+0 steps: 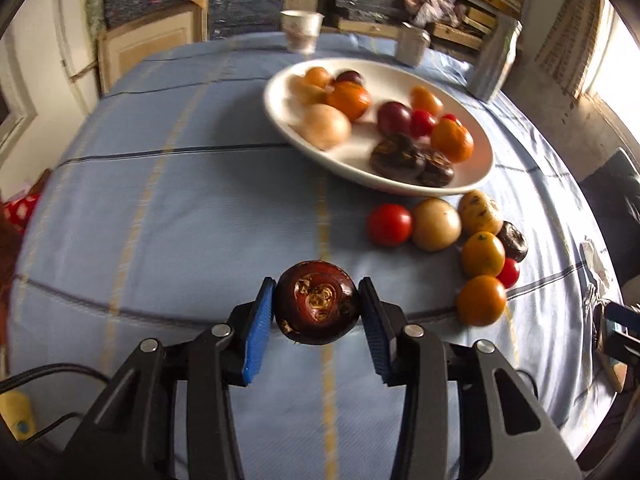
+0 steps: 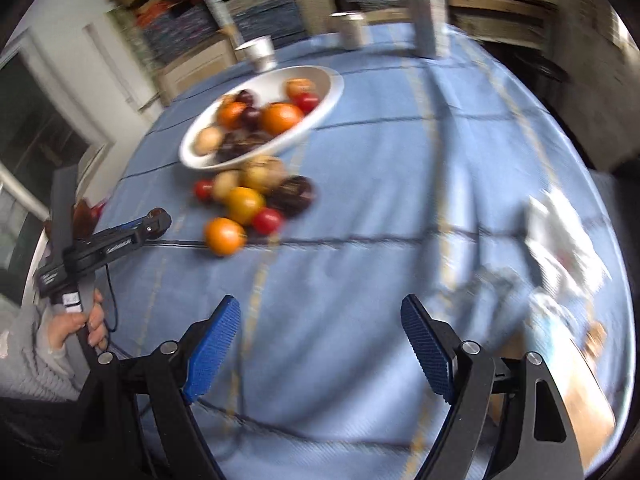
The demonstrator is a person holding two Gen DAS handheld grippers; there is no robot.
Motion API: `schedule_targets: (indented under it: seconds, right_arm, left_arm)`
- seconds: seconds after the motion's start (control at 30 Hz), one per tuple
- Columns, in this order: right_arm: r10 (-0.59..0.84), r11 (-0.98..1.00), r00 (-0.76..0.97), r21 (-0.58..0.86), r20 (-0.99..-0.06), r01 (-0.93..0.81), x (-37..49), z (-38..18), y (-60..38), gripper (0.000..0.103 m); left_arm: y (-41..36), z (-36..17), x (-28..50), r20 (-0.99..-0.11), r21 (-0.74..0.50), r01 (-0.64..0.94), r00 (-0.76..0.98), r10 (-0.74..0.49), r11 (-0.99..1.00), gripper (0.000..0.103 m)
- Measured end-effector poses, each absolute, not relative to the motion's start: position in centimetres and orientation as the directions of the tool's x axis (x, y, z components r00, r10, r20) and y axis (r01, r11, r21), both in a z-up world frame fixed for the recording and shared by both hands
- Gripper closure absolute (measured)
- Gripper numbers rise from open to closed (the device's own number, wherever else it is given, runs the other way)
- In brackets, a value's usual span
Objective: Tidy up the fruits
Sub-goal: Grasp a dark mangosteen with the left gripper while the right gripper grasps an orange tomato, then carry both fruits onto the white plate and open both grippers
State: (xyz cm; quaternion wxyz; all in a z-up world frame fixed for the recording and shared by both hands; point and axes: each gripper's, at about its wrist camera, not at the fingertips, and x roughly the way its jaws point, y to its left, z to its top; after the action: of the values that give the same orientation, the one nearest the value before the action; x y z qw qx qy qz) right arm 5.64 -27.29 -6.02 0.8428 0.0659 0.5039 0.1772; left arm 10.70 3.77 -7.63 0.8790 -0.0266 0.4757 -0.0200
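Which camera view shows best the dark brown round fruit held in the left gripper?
The left wrist view: the dark brown round fruit sits sharp and close between the left gripper pads. In the right wrist view, only a small brown tip shows.

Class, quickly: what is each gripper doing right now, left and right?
Left gripper: shut on a dark brown water chestnut.
Right gripper: open, holding nothing.
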Motion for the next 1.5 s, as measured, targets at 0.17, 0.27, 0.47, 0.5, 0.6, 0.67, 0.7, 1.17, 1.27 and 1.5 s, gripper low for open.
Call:
schedule_targets:
  seconds: [0.17, 0.27, 0.47, 0.5, 0.6, 0.67, 0.7, 1.17, 1.27, 1.5]
  right_arm:
    - [0.441, 0.873, 0.353, 0.302, -0.825, -0.383, 8.6, -7.3, -21.2, 0.035]
    - [0.459, 0.855, 0.313, 0.318, -0.832, -0.410, 9.8, -8.3, -19.2, 0.045]
    - [0.453, 0.852, 0.296, 0.310, -0.841, -0.421, 11.2, -9.4, -17.6, 0.058]
    - [0.452, 0.852, 0.298, 0.308, -0.841, -0.424, 11.4, -9.5, -17.5, 0.059]
    - [0.452, 0.850, 0.294, 0.306, -0.842, -0.429, 11.8, -10.0, -17.1, 0.063]
    - [0.461, 0.846, 0.290, 0.317, -0.839, -0.429, 12.0, -10.3, -16.9, 0.063]
    - [0.461, 0.845, 0.291, 0.315, -0.838, -0.431, 12.1, -10.3, -16.7, 0.063]
    - [0.429, 0.839, 0.310, 0.247, -0.849, -0.485, 9.1, -8.8, -17.8, 0.063]
    - [0.428, 0.855, 0.375, 0.233, -0.822, -0.464, 9.5, -5.7, -19.9, 0.063]
    - [0.454, 0.878, 0.635, 0.193, -0.625, -0.438, 13.7, 9.0, -24.0, 0.063]
  left_arm:
    - [7.3, -6.4, 8.4, -0.833, -0.054, -0.073, 0.553, -0.004, 0.996, 0.061]
    - [9.0, -5.8, 6.9, -0.832, -0.042, -0.116, 0.555, 0.030, 0.992, 0.061]
    - [11.5, -4.9, 4.4, -0.828, -0.028, -0.186, 0.555, 0.081, 0.982, 0.061]
    - [11.7, -4.8, 4.2, -0.828, -0.027, -0.192, 0.554, 0.086, 0.981, 0.061]
    - [12.1, -5.0, 3.6, -0.833, -0.025, -0.210, 0.545, 0.096, 0.977, 0.061]
    - [12.1, -5.1, 3.5, -0.836, -0.025, -0.212, 0.540, 0.096, 0.977, 0.061]
    - [12.1, -5.1, 3.5, -0.838, -0.023, -0.209, 0.538, 0.096, 0.978, 0.061]
    - [8.2, -5.1, 5.8, -0.832, -0.050, -0.088, 0.554, 0.008, 0.995, 0.061]
    - [6.4, -3.7, 7.5, -0.819, -0.055, -0.032, 0.573, -0.027, 0.998, 0.061]
    - [3.3, 5.5, 13.6, -0.702, -0.021, 0.072, 0.709, -0.066, 0.997, 0.061]
